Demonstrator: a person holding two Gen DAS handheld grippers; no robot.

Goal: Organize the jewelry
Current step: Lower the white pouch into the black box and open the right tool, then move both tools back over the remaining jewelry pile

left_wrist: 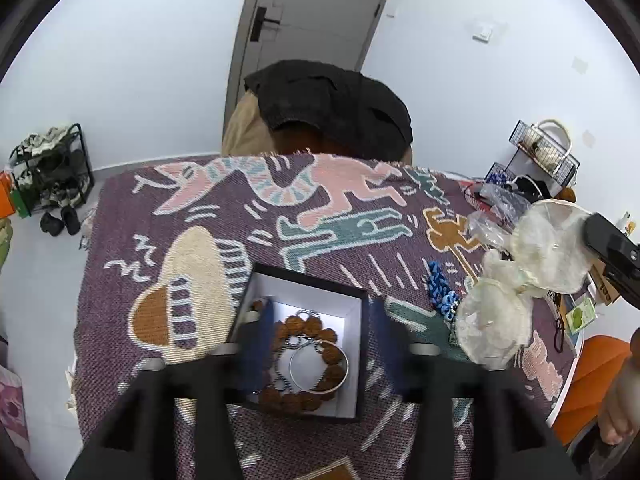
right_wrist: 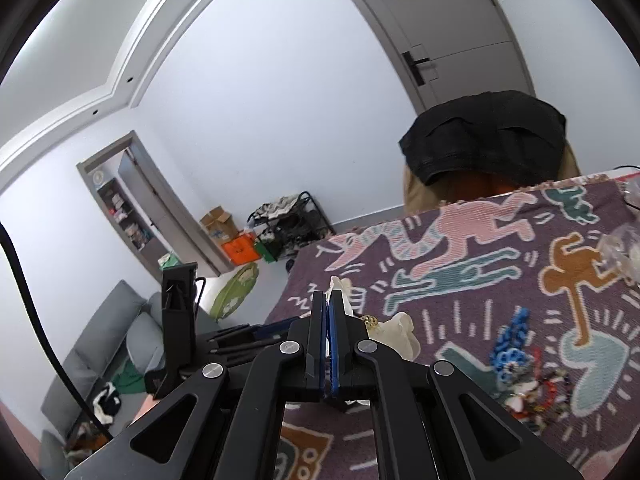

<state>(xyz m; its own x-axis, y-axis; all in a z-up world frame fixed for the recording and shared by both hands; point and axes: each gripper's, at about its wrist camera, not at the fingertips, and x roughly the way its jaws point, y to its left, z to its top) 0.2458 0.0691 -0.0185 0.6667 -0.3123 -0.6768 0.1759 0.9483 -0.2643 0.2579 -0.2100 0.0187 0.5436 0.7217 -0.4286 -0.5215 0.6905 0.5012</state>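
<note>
We count one black-walled jewelry box [left_wrist: 362,354] with a white floor, resting on the patterned tablecloth [left_wrist: 120,240] near its front edge. Inside it lie three pieces: one bracelet of brown wooden beads [left_wrist: 320,330], one plain silver bangle [left_wrist: 318,368] resting within the bead loop, and one blue-and-white cord [left_wrist: 286,376] tangled beneath them. To the right of the box, on the cloth, sits one blue chain-link piece [left_wrist: 440,288], and beyond it a pile of clear plastic bags [left_wrist: 496,208] near the table's right edge.

Two sheer organza pouches [left_wrist: 520,280], cream in colour, hang above the cloth right of the box, pinched at their gathered necks. Our right gripper [right_wrist: 329,320] has its blue-padded fingers pressed together on that cream fabric, which bulges out on its right side with a small gold trinket showing. It is raised and tilted upward over the table's left part.

Our left gripper [left_wrist: 320,356] hovers directly over the box, fingers spread wide to either side of the jewelry, holding nothing, pointed downward and forward.
</note>
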